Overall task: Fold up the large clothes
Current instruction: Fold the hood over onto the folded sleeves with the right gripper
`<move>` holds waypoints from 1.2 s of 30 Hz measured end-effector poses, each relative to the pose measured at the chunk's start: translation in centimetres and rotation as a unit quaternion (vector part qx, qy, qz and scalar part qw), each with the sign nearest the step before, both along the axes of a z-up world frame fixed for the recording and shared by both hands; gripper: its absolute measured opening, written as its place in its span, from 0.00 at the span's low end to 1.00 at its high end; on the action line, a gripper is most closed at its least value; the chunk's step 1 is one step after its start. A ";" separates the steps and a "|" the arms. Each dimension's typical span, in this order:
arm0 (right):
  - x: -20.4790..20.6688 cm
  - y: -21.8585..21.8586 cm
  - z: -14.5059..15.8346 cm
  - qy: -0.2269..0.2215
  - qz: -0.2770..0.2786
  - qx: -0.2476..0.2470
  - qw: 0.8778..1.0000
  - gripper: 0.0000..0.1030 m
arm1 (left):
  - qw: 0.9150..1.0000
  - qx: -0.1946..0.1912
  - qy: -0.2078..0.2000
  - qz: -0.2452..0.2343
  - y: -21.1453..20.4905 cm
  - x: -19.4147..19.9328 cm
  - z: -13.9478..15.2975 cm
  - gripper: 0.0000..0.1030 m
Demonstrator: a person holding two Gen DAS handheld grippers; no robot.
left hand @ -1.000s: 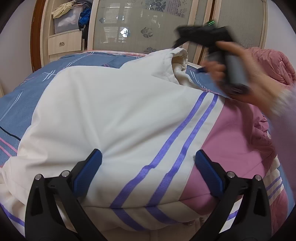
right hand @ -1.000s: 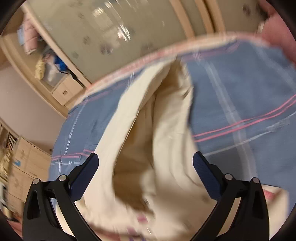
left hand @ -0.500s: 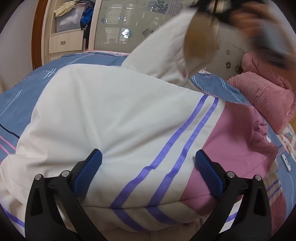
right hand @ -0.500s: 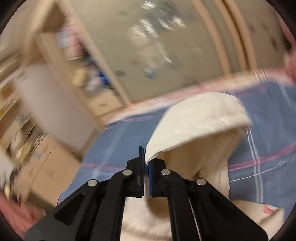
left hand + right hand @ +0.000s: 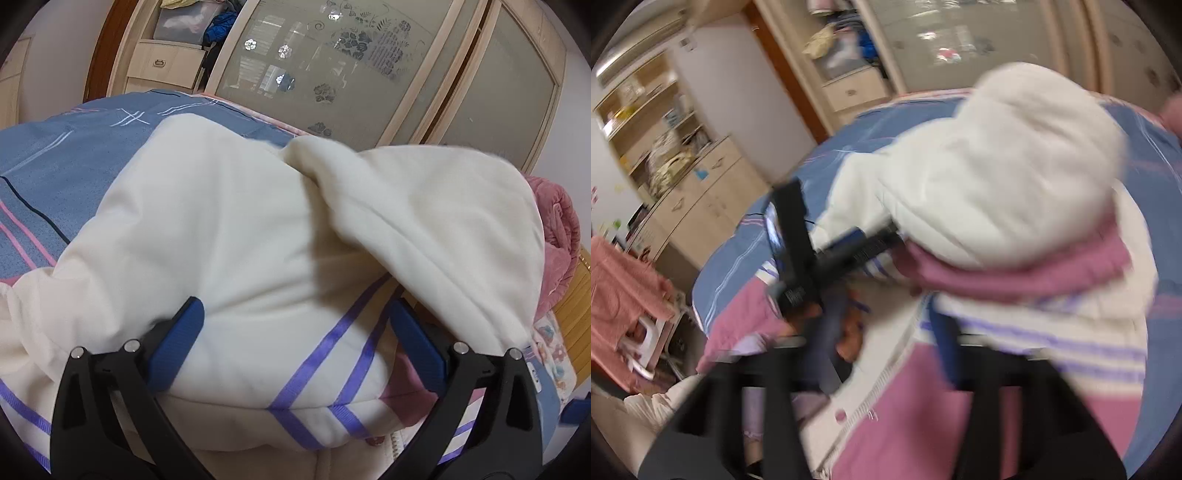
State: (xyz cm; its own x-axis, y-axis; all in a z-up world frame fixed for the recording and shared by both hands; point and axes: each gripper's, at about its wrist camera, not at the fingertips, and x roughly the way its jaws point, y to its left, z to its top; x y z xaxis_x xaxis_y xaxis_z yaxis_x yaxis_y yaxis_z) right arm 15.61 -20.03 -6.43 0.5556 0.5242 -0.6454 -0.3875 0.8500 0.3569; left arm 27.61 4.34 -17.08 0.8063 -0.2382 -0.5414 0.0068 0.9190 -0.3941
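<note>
Left tool (image 5: 295, 347) sits with its blue pads spread wide, pressed on the cream jacket (image 5: 229, 229), pinning the folded edge. Right tool (image 5: 871, 373) is blurred, apparently parted and empty. The hood (image 5: 436, 206) now lies flopped over the jacket's back, on the blue bed (image 5: 55, 177). Hood-fold looks done; next, halve the body. Its long axis runs away from the left tool, toward the wardrobe (image 5: 369, 74).
</note>
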 end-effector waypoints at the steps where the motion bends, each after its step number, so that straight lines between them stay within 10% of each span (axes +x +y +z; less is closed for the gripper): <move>1: -0.5 -1.0 0.8 -0.021 -0.023 -0.003 1.000 0.74 | 1.000 0.004 0.002 0.001 0.0 0.0 0.0 0.98; 6: 2.6 -5.6 4.2 -0.075 -0.142 0.004 0.987 0.93 | 1.000 -0.010 -0.003 0.005 0.8 -1.7 0.1 0.98; 15: 17.8 -1.7 -0.9 0.022 -0.161 -0.108 0.981 0.90 | 1.000 -0.020 0.005 0.008 1.0 -2.6 -0.5 0.98; 17: 18.5 -1.0 -2.7 0.068 -0.153 -0.079 0.983 0.09 | 1.000 -0.020 0.008 0.008 1.0 -2.6 -0.6 0.98; 21: 14.0 -1.3 -0.5 0.050 -0.094 0.053 0.993 0.09 | 1.000 -0.029 0.007 0.007 1.3 -2.7 -0.8 0.98; 26: 6.3 -4.9 2.0 0.017 -0.071 0.209 0.975 0.09 | 0.999 -0.044 0.001 0.006 1.7 -2.9 -0.8 0.98; 36: -0.1 -6.8 -10.6 0.105 -0.132 0.200 0.965 0.09 | 0.999 -0.031 -0.005 0.025 1.5 -4.1 -0.2 0.98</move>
